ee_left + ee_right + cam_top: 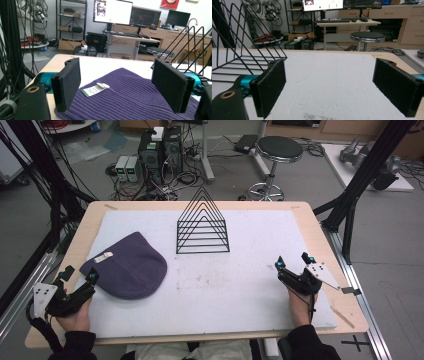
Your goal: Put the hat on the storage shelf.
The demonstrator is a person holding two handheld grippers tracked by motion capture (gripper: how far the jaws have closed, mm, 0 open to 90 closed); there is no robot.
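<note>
A purple knitted beanie (pixel 126 265) with a small white tag (pixel 103 257) lies flat on the left of the white mat (pixel 235 290). My left gripper (pixel 80 275) stands open at the beanie's near left edge; in the left gripper view its jaws straddle the beanie (pixel 130 95) and the tag (pixel 95 89) without pressing on the cloth. My right gripper (pixel 293 261) stands open over bare mat at the right, with nothing between its pads (pixel 270 86). A black wire rack (pixel 202 227) of triangular dividers stands at the middle back of the mat.
The mat lies on a wooden table (pixel 95 215). Black frame posts (pixel 360 180) rise at the table's right and left. Beyond the far edge stand computer boxes (pixel 160 150), cables and a round stool (pixel 278 150) on the floor.
</note>
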